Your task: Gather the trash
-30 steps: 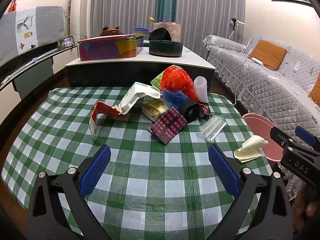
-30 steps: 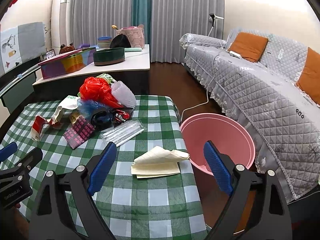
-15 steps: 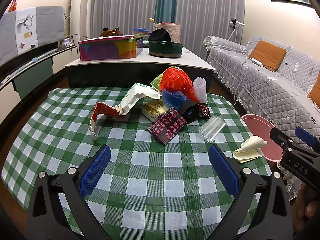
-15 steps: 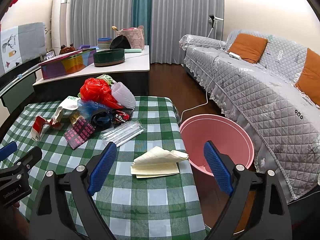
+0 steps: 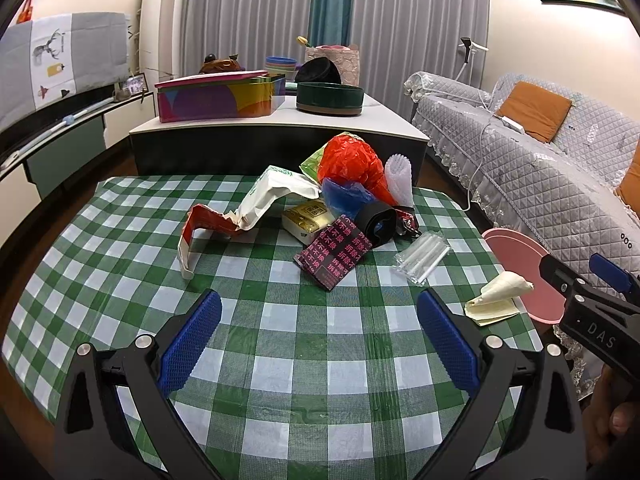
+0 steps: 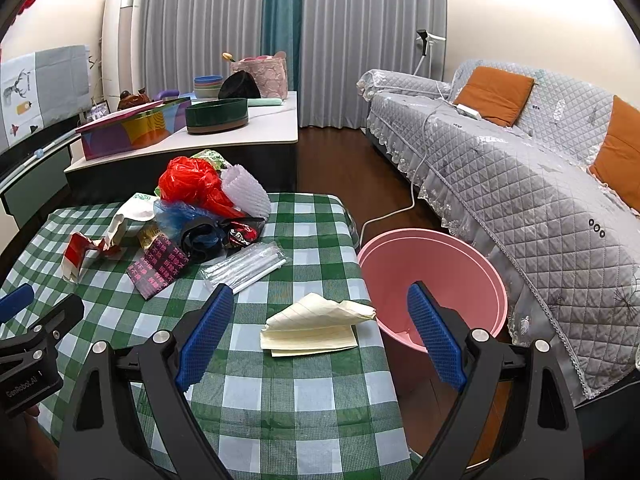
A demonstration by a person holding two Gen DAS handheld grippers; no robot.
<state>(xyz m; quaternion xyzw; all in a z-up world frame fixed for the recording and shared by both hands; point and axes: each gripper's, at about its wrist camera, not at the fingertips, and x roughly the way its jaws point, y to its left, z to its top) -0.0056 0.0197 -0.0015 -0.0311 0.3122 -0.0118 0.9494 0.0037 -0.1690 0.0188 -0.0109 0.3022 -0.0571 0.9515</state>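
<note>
A: How do the fingers stand?

B: The left gripper (image 5: 318, 334) has its fingers (image 5: 190, 344) spread wide over the green-checked table (image 5: 280, 364), with nothing between them. The right gripper (image 6: 320, 334) is the same: fingers (image 6: 436, 336) wide apart, gripping nothing.

A: And the trash?

B: Most of it sits in a heap well ahead of the left fingers, near the table's far edge. A red plastic bag (image 5: 352, 164) is at the back, with a blue bag (image 5: 344, 196) just in front of it and a white foam net (image 5: 400, 176) to its right. Nearer lies a dark packet with pink print (image 5: 334, 254), touching a black roll (image 5: 378, 226). A torn red-and-white carton (image 5: 200, 228) lies ahead of the left pad.

A: Anything near the right fingers?

B: The folded cream paper (image 6: 316, 326) lies on the table between them, just ahead of the tips. A clear packet of straws (image 6: 246, 266) lies further ahead, beyond the left pad. The pink bin (image 6: 432, 276) stands on the floor beside the table edge, behind the right pad.
</note>
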